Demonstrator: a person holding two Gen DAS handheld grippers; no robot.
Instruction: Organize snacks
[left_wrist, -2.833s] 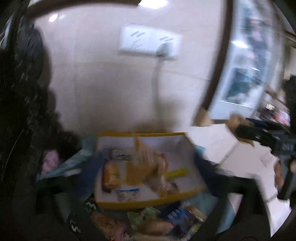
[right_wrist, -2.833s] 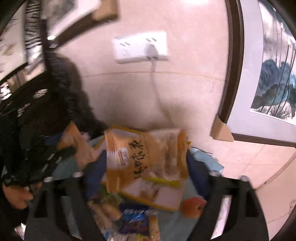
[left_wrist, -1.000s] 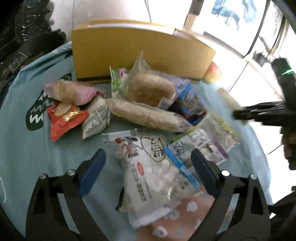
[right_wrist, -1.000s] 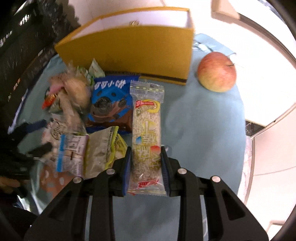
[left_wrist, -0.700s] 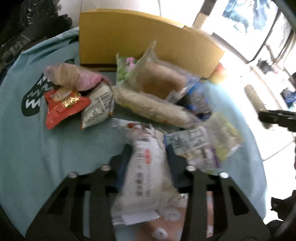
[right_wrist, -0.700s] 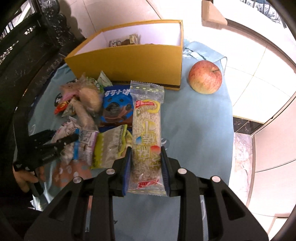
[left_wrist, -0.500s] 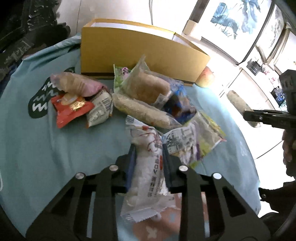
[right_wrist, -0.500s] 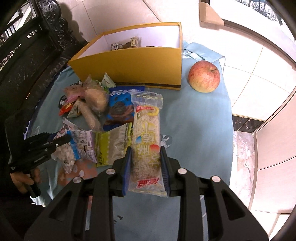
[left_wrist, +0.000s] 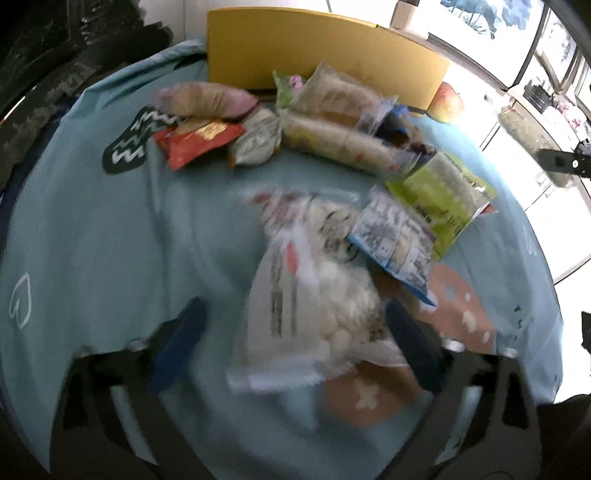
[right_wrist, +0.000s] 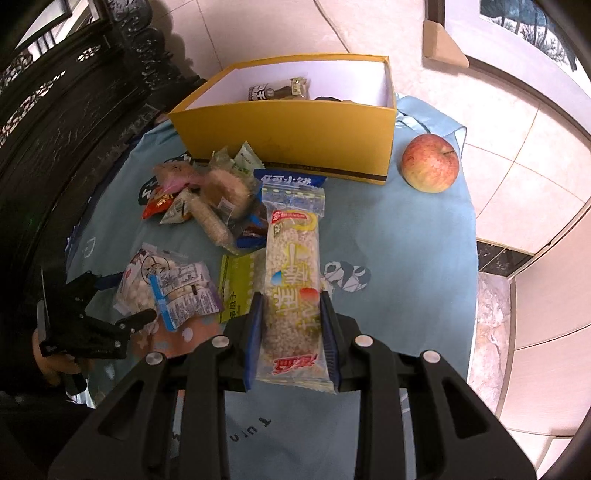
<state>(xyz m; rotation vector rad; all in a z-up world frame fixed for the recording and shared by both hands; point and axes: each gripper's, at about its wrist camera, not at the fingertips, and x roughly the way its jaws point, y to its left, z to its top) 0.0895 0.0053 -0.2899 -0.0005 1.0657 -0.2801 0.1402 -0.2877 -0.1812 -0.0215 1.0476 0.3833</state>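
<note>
The left gripper, clamped on the marshmallow bag a moment ago, is opening; the bag lies loose on the counter. The right gripper holds the rice-cracker pack, short of the yellow box.

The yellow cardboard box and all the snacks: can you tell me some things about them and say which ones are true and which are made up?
1. The right gripper is shut on a long clear packet of puffed rice. True.
2. The yellow cardboard box is empty. False: a few snack packets lie inside.
3. A red-and-yellow apple sits on the light blue cloth beside the box. True.
4. The left gripper is squeezing the white bag of small white sweets. False: its jaws are opening, with the bag lying loose between them.
5. The apple is inside the box. False: it is outside, on the cloth.
</note>
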